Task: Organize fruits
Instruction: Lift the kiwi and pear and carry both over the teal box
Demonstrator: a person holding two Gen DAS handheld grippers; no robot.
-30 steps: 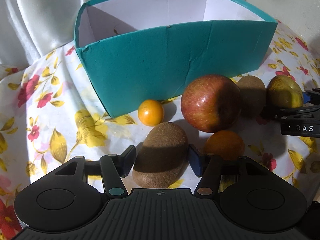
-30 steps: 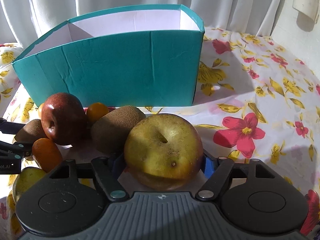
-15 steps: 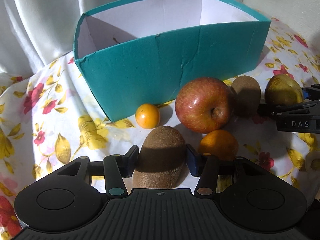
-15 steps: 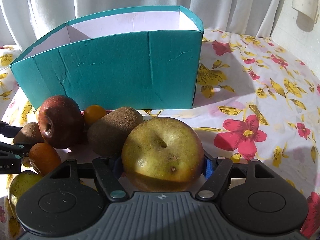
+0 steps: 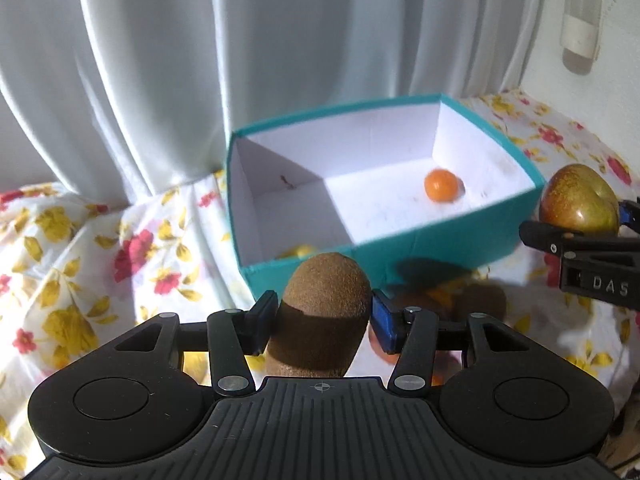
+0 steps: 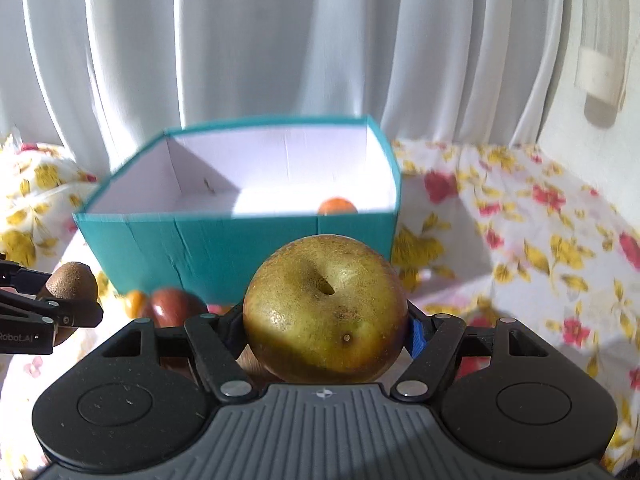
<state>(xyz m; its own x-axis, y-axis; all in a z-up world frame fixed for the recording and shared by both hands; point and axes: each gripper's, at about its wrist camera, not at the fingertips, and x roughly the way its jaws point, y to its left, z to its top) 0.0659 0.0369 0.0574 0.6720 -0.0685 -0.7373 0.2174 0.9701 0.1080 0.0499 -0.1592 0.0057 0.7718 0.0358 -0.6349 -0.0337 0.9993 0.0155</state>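
The left gripper (image 5: 324,316) pinches a brown kiwi (image 5: 320,312) between its pads, the fruit standing on end with its rounded tip toward the box; the jaws closed in on it within the last second and now press both flanks. The right gripper (image 6: 326,320) is clamped on a yellow-green apple (image 6: 326,308), stem dimple facing up and forward, the fruit filling the whole gap between the pads. Both fruits are clear of the cloth — held in the air in front of the teal box (image 5: 440,236).

The box is open-topped with white inner walls. One small orange fruit (image 5: 442,186) lies on its floor near the right wall, and something yellow shows at the near left corner inside, though the kiwi hides most of it.

Below, on the floral tablecloth (image 5: 80,248) against the box's front wall, a red apple (image 6: 172,306) and a small orange one (image 6: 135,302) sit together — blurred, so I can't say whether they touch. White curtains (image 6: 280,48) hang behind the table.
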